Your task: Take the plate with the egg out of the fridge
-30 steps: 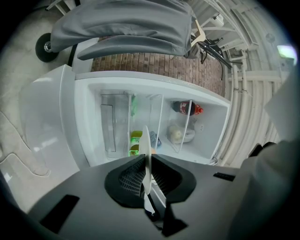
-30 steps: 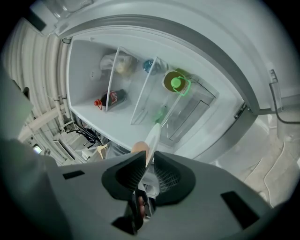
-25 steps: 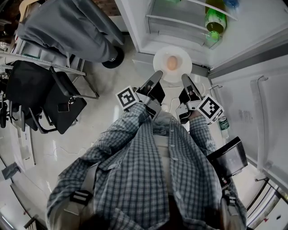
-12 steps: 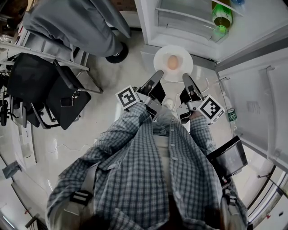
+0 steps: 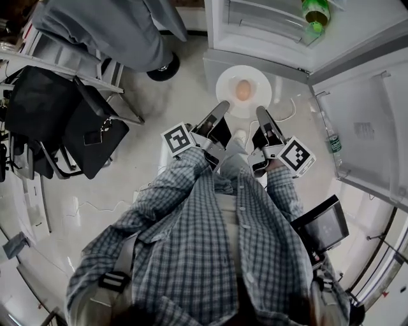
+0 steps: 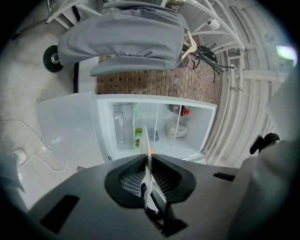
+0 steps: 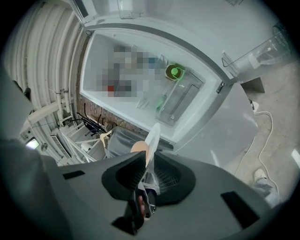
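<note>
A white plate (image 5: 255, 79) with a brown egg (image 5: 243, 90) on it hangs over the floor, just in front of the open fridge (image 5: 274, 25). My left gripper (image 5: 222, 106) is shut on the plate's near left rim. My right gripper (image 5: 260, 112) is shut on its near right rim. The left gripper view has the plate (image 6: 146, 154) edge-on between the jaws of the left gripper (image 6: 148, 174), with a sliver of egg (image 6: 153, 150) behind it. The right gripper view shows the plate (image 7: 153, 137) edge-on in the right gripper (image 7: 146, 171), the egg (image 7: 139, 149) to its left.
A person in grey trousers (image 5: 115, 32) stands at the upper left beside black chairs (image 5: 70, 121). The fridge door (image 5: 370, 134) stands open at the right with a bottle (image 5: 333, 142) in its rack. Green bottles (image 5: 315, 13) sit on a fridge shelf. A white cable (image 5: 290, 114) lies on the floor.
The plate, still held by both grippers, has come back away from the fridge; the fridge opening has slid toward the top edge of the head view.
</note>
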The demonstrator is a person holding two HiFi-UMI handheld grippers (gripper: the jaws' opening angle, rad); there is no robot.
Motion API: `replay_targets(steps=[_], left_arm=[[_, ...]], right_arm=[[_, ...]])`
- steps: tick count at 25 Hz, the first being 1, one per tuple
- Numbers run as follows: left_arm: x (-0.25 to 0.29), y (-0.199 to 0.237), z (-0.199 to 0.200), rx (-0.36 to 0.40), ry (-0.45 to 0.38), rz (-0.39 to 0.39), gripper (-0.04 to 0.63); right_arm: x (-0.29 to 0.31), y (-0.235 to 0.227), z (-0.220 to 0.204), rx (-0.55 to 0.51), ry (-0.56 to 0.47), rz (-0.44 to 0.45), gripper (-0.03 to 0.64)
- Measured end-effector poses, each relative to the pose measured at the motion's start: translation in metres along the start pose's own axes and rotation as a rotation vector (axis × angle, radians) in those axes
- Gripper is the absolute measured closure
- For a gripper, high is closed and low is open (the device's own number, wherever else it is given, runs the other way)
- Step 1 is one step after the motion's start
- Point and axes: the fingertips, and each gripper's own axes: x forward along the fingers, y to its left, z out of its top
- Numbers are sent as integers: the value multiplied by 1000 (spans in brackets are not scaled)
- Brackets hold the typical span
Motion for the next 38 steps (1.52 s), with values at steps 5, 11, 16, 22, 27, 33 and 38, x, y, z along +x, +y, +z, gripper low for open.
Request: replay_targets(steps=[5,11,16,22,27,33,38], left_arm=[[-21,2,-8,-25,2,10,548],[-37,3,-7,-35,-23,19,548],[-43,3,-2,-28,-41,27,548],[-40,1,0,-14,-59,28,548],[-36,1,-1,-3,-67,28,548],[-31,0,1,9,-80,24,548],[-28,1,3,15,-91,27,548]], right_arm=[[-13,4,-18,-6,9,-35,558],[-12,8,-28,-16,36,-44,558],[-6,9,-34,-19,63,-31,557],[-2,8,-31,-1,68,-14,558],[-1,7,-27,-7,75,-5,557],[2,8,-22,-11,79,13,558],[5,8,-19,-18,88,27,558]])
